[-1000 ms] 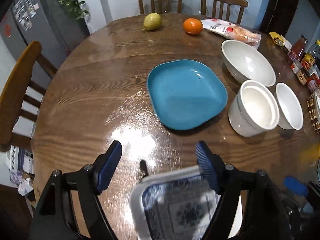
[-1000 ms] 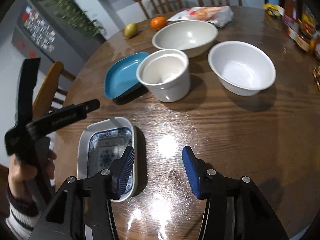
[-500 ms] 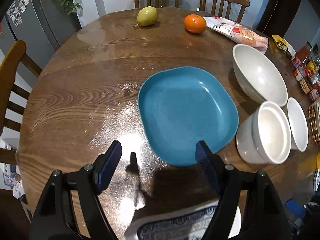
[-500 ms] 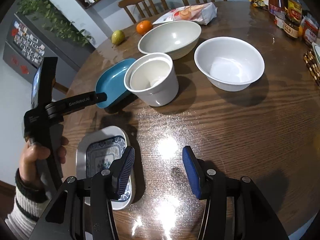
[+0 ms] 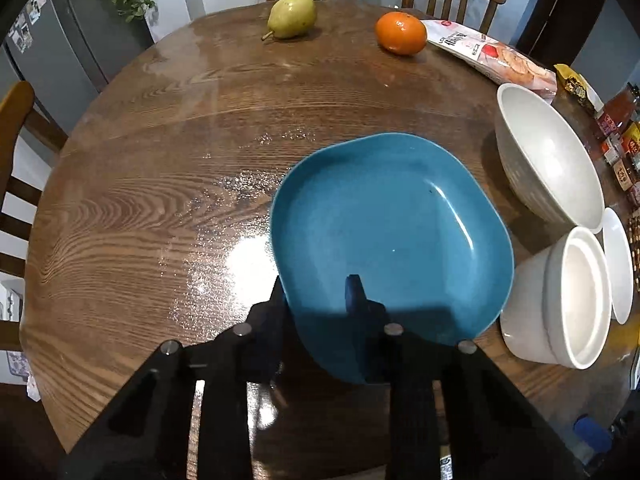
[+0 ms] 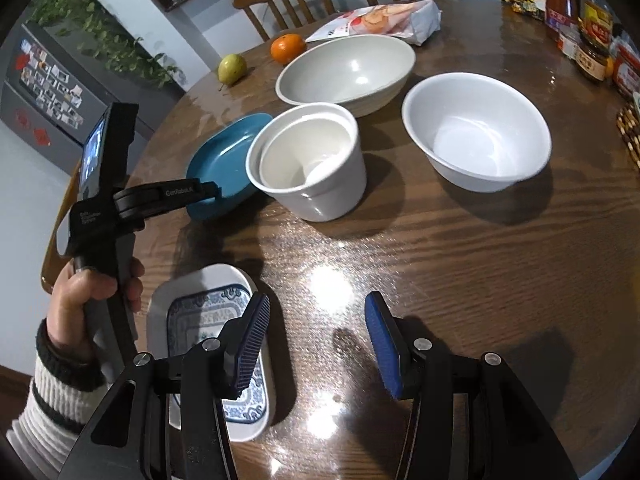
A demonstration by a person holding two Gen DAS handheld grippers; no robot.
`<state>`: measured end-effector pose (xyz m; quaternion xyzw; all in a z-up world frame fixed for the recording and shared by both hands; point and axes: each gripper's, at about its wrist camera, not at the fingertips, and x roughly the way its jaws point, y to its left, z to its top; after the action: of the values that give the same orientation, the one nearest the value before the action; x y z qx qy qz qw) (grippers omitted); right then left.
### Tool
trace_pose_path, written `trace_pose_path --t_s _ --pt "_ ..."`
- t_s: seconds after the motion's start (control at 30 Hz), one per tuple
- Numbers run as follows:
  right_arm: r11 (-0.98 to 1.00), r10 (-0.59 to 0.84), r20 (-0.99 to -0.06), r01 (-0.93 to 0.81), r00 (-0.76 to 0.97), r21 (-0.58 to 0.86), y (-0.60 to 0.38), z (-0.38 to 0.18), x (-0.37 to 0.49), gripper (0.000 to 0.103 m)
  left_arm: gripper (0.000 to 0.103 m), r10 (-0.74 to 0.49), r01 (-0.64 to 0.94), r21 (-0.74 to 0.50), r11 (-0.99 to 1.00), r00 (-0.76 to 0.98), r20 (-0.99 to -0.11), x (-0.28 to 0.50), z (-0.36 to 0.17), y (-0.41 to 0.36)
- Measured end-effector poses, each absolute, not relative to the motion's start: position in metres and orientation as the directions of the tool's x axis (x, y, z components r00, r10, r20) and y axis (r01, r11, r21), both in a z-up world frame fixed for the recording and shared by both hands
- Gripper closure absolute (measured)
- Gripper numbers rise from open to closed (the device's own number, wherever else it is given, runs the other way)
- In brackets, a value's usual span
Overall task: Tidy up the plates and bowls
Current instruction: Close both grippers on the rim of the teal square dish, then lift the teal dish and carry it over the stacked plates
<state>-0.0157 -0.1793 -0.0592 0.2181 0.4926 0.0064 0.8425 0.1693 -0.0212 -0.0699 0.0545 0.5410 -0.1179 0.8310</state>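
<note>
A blue square plate (image 5: 392,236) lies on the round wooden table (image 5: 160,200). My left gripper (image 5: 316,292) is shut on the plate's near edge, one finger over the rim and one under; it also shows in the right wrist view (image 6: 200,192) at the blue plate (image 6: 224,160). My right gripper (image 6: 316,340) is open and empty above the table. A white dish with a blue pattern (image 6: 208,320) lies just left of it. A white deep bowl (image 6: 312,160), a wide grey bowl (image 6: 348,72) and a white bowl (image 6: 476,132) stand behind.
A pear (image 5: 292,16), an orange (image 5: 400,32) and a snack bag (image 5: 492,56) lie at the table's far side. Jars and bottles (image 6: 592,40) crowd the right edge. Wooden chairs (image 6: 288,0) stand around the table.
My left gripper has moved forward from over the patterned dish to the blue plate and has shut on its near edge. The right gripper has stayed open and nearly still.
</note>
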Motion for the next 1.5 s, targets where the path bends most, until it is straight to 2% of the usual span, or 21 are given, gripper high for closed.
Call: trace_pose_path --t_s 0.13,0.4,0.5,0.63,0.87,1.23,1.5 --pt "0.912 0.232 -0.826 0.181 0.513 0.369 -0.172 -0.057 -0.006 0.053 0.085 -0.161 0.249 -0.068 0.966 0.376 -0.913 0.172 -0.071 -0.013" --pt "0.919 0.252 -0.831 0.146 0.496 0.366 -0.161 -0.058 0.01 0.053 0.086 -0.186 0.249 -0.096 0.964 0.366 -0.912 0.175 -0.071 -0.007" --pt "0.919 0.26 -0.831 0.14 0.492 0.37 -0.159 -0.059 0.013 0.053 0.093 -0.215 0.242 -0.134 0.961 0.349 -0.912 0.176 -0.07 -0.001" --pt "0.918 0.271 -0.829 0.128 0.49 0.376 -0.158 -0.059 0.018 0.053 0.096 -0.261 0.23 -0.192 0.954 0.324 -0.909 0.177 -0.07 0.009" --pt "0.915 0.293 -0.823 0.108 0.487 0.39 -0.154 -0.056 0.023 0.053 0.097 -0.272 0.201 -0.22 0.955 0.29 -0.917 0.177 -0.068 0.032" --pt "0.905 0.389 -0.812 -0.015 0.434 0.425 -0.103 -0.058 0.072 0.053 0.096 -0.238 0.206 -0.184 0.961 0.281 -0.93 0.162 -0.068 0.075" --pt "0.947 0.308 -0.859 -0.045 0.409 0.318 -0.065 -0.069 0.127 0.053 0.096 -0.242 0.237 -0.176 0.956 0.291 -0.925 0.152 -0.068 0.09"
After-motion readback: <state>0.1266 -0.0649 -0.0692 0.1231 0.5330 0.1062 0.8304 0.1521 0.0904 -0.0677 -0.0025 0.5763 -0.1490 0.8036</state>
